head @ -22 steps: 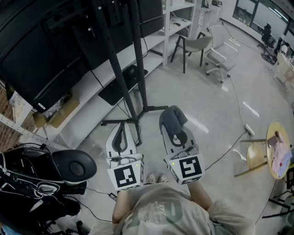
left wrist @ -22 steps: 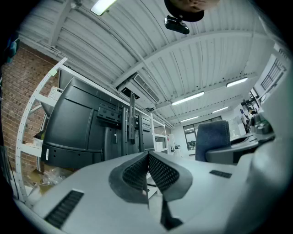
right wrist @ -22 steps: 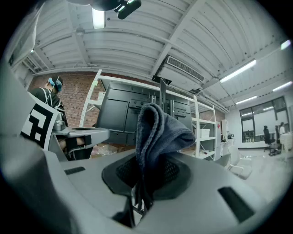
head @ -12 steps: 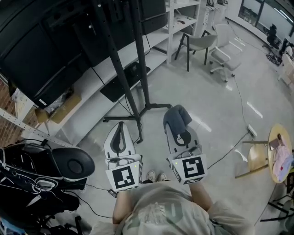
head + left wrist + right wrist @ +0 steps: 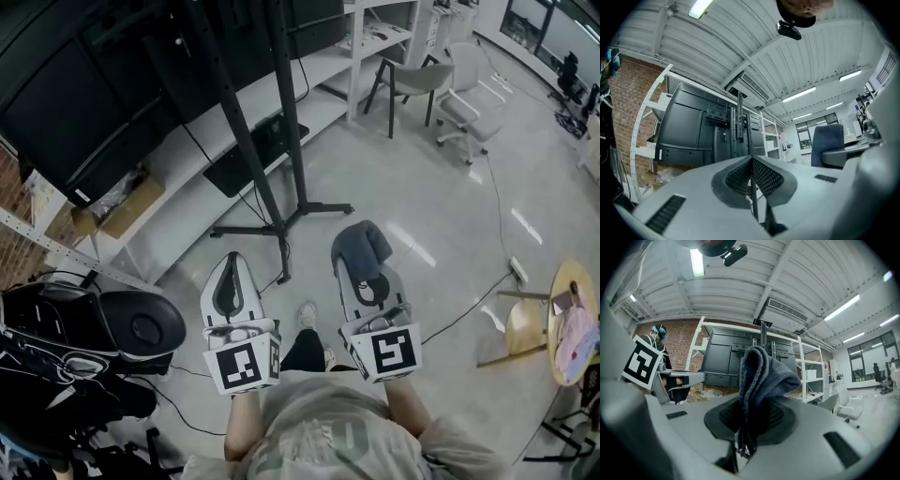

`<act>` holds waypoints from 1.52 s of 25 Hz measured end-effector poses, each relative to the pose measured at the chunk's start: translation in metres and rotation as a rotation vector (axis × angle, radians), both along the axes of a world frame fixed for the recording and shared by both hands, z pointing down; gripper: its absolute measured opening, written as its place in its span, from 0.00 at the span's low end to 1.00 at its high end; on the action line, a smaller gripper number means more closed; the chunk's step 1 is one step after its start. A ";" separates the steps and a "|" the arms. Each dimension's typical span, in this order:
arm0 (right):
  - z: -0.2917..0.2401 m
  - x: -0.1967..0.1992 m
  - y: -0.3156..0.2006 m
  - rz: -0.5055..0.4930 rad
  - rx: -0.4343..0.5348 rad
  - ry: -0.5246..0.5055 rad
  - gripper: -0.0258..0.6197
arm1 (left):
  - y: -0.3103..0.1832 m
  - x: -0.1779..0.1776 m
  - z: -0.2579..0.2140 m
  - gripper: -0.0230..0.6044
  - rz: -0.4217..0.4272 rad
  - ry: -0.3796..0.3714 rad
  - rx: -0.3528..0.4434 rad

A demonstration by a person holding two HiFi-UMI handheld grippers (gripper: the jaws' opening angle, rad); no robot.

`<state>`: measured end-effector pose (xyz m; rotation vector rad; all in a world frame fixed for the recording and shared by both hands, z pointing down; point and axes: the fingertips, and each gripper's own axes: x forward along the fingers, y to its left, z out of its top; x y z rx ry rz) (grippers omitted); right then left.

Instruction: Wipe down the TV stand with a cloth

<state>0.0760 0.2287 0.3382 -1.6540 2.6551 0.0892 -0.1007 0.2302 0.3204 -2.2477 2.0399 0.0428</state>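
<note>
I hold both grippers out in front of my chest above the floor. My right gripper is shut on a grey-blue cloth, which bunches over its tip; in the right gripper view the cloth rises folded from between the closed jaws. My left gripper is shut with nothing in it, its jaws pressed together. The black TV stand, two tall poles on a flat-legged base, stands just ahead of the grippers. Large black screens hang behind it at the upper left.
A low white shelf unit runs along the wall behind the stand, with a cardboard box on it. Black bags and a round cushion sit at the left. Chairs stand at the back right, a small round table at the right. Cables cross the floor.
I have stepped closer to the TV stand; one foot now shows forward between the grippers. Both grippers kept their pose, the cloth still in the right one.
</note>
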 end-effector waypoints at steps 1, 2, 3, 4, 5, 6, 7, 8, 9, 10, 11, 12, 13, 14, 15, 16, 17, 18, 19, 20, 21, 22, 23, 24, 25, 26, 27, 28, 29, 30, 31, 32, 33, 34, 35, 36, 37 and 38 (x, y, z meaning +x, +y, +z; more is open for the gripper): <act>0.000 0.002 -0.002 -0.003 -0.002 -0.021 0.13 | -0.002 0.004 0.000 0.06 0.004 -0.009 0.000; 0.001 0.003 -0.004 -0.011 -0.006 -0.038 0.13 | -0.005 0.008 0.000 0.06 0.008 -0.019 0.001; 0.003 0.004 -0.007 -0.022 -0.008 -0.044 0.13 | -0.008 0.012 0.000 0.06 0.013 -0.027 0.004; 0.003 0.004 -0.011 -0.036 -0.010 -0.040 0.13 | -0.012 0.015 0.000 0.06 0.016 -0.032 0.009; 0.004 0.003 -0.016 -0.047 -0.008 -0.031 0.13 | -0.017 0.017 -0.001 0.06 0.018 -0.034 0.016; 0.003 0.003 -0.022 -0.054 -0.002 -0.022 0.13 | -0.024 0.018 -0.002 0.06 0.020 -0.034 0.024; 0.003 0.003 -0.029 -0.056 0.004 -0.013 0.13 | -0.033 0.019 -0.003 0.06 0.020 -0.030 0.029; 0.003 0.003 -0.037 -0.056 0.008 -0.007 0.13 | -0.042 0.018 -0.002 0.06 0.019 -0.024 0.032; 0.004 0.004 -0.046 -0.056 0.008 -0.003 0.13 | -0.052 0.018 -0.001 0.06 0.017 -0.014 0.031; 0.006 0.005 -0.056 -0.054 0.005 -0.002 0.13 | -0.063 0.017 0.000 0.06 0.018 -0.004 0.029; 0.006 0.006 -0.067 -0.052 0.001 -0.002 0.13 | -0.073 0.018 0.000 0.06 0.020 0.004 0.029; 0.006 0.007 -0.078 -0.050 0.000 -0.002 0.13 | -0.084 0.019 -0.001 0.06 0.024 0.007 0.031; 0.004 0.007 -0.090 -0.048 0.003 -0.003 0.13 | -0.096 0.020 -0.003 0.06 0.030 0.006 0.035; 0.001 0.008 -0.102 -0.047 0.011 -0.003 0.13 | -0.108 0.022 -0.006 0.06 0.037 0.003 0.040; -0.004 0.008 -0.114 -0.046 0.022 -0.001 0.13 | -0.121 0.024 -0.009 0.06 0.046 0.001 0.045; -0.009 0.008 -0.127 -0.046 0.035 0.002 0.13 | -0.135 0.026 -0.013 0.06 0.055 0.001 0.052; -0.015 0.007 -0.141 -0.045 0.047 0.006 0.13 | -0.149 0.029 -0.017 0.06 0.064 0.002 0.060; -0.020 0.007 -0.155 -0.046 0.059 0.010 0.13 | -0.163 0.031 -0.022 0.06 0.073 0.004 0.069; -0.026 0.006 -0.170 -0.048 0.070 0.014 0.13 | -0.178 0.032 -0.028 0.06 0.081 0.006 0.078; -0.032 0.004 -0.184 -0.053 0.081 0.020 0.13 | -0.192 0.033 -0.033 0.06 0.089 0.007 0.086; -0.038 0.003 -0.198 -0.058 0.094 0.026 0.13 | -0.206 0.034 -0.038 0.06 0.098 0.009 0.094; -0.044 0.001 -0.211 -0.062 0.107 0.032 0.13 | -0.220 0.035 -0.042 0.06 0.106 0.009 0.100; -0.050 -0.001 -0.226 -0.064 0.119 0.036 0.13 | -0.235 0.035 -0.046 0.06 0.113 0.009 0.106; -0.055 -0.003 -0.239 -0.066 0.133 0.035 0.13 | -0.249 0.035 -0.050 0.06 0.117 0.009 0.112; -0.061 -0.005 -0.253 -0.070 0.146 0.029 0.13 | -0.263 0.034 -0.054 0.06 0.117 0.010 0.118; -0.065 -0.008 -0.265 -0.072 0.160 0.024 0.13 | -0.276 0.032 -0.057 0.06 0.115 0.010 0.122; -0.068 -0.009 -0.278 -0.070 0.172 0.024 0.13 | -0.288 0.031 -0.060 0.06 0.113 0.012 0.125; -0.071 -0.010 -0.290 -0.065 0.183 0.026 0.13 | -0.300 0.030 -0.063 0.06 0.114 0.015 0.127; -0.073 -0.012 -0.301 -0.062 0.188 0.022 0.13 | -0.311 0.029 -0.065 0.06 0.118 0.019 0.128; -0.075 -0.014 -0.310 -0.064 0.187 0.011 0.13 | -0.320 0.029 -0.067 0.06 0.123 0.023 0.126; -0.076 -0.017 -0.319 -0.069 0.181 -0.003 0.13 | -0.328 0.029 -0.069 0.06 0.125 0.028 0.123; -0.076 -0.020 -0.326 -0.074 0.174 -0.012 0.13 | -0.335 0.029 -0.069 0.06 0.126 0.031 0.119; -0.076 -0.021 -0.333 -0.078 0.168 -0.016 0.13 | -0.342 0.029 -0.070 0.06 0.124 0.034 0.115; -0.076 -0.022 -0.339 -0.081 0.165 -0.016 0.13 | -0.347 0.030 -0.070 0.06 0.124 0.037 0.109; -0.076 -0.022 -0.343 -0.085 0.165 -0.016 0.13 | -0.352 0.032 -0.069 0.06 0.125 0.039 0.103; -0.075 -0.022 -0.347 -0.090 0.164 -0.016 0.13 | -0.355 0.034 -0.068 0.06 0.127 0.039 0.097; -0.074 -0.022 -0.350 -0.096 0.162 -0.016 0.13 | -0.358 0.037 -0.067 0.06 0.128 0.039 0.092; -0.074 -0.022 -0.354 -0.103 0.162 -0.018 0.13 | -0.361 0.039 -0.066 0.06 0.126 0.040 0.089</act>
